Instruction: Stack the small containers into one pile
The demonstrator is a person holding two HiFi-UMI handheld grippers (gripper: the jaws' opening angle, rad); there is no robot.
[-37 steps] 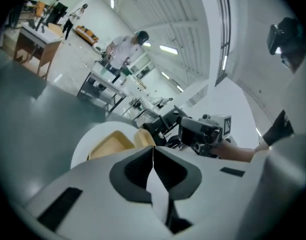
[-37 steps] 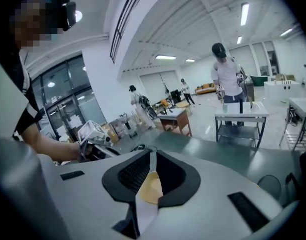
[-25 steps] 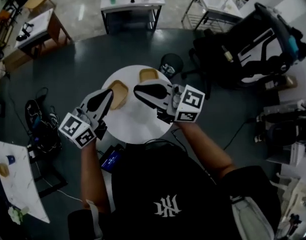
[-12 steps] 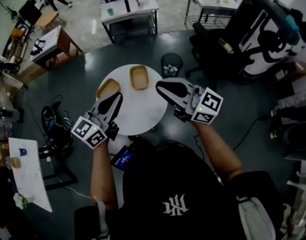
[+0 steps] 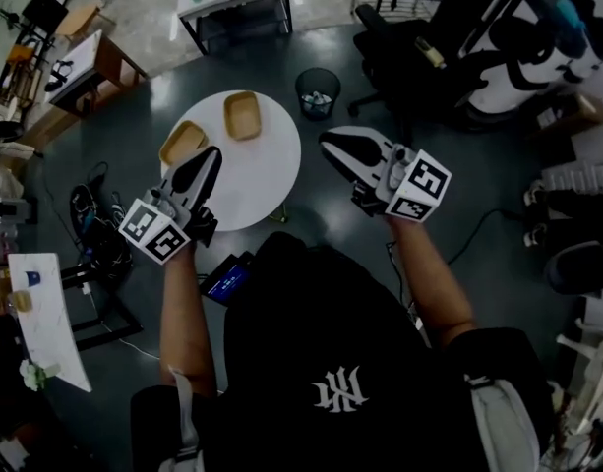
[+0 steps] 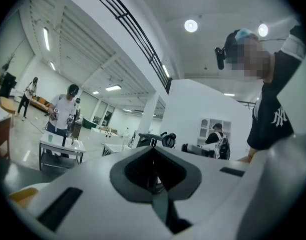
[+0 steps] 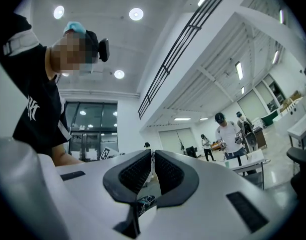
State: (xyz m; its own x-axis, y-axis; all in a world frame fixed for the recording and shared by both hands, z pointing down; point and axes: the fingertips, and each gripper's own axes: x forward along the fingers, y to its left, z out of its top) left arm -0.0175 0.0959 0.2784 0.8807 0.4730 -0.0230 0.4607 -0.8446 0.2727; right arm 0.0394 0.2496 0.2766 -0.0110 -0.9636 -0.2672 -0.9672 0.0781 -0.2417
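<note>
Both small containers lay on the round white desk point(image 5: 257, 180), apart from each other. One point(image 5: 182, 143) sat just beside the fingertips of the left gripper point(image 5: 210, 157), the other point(image 5: 242, 114) farther back. The right gripper point(image 5: 332, 146) hung off the desk's edge, well apart from both. They were shallow, tan, round-cornered trays. The left fingers were pressed together on nothing, and the right fingers were all but together, also empty.

Shirt: a black short-sleeved T-shirt point(image 5: 311, 332) is worn, marked with a white emblem point(image 5: 340, 393).
Head: a teal cap point(image 7: 75, 28) is worn.
Tools: the left gripper point(image 5: 208, 157) and right gripper point(image 5: 335, 146) are shelled in white and fitted with black-and-white marker cubes point(image 5: 151, 232).
</note>
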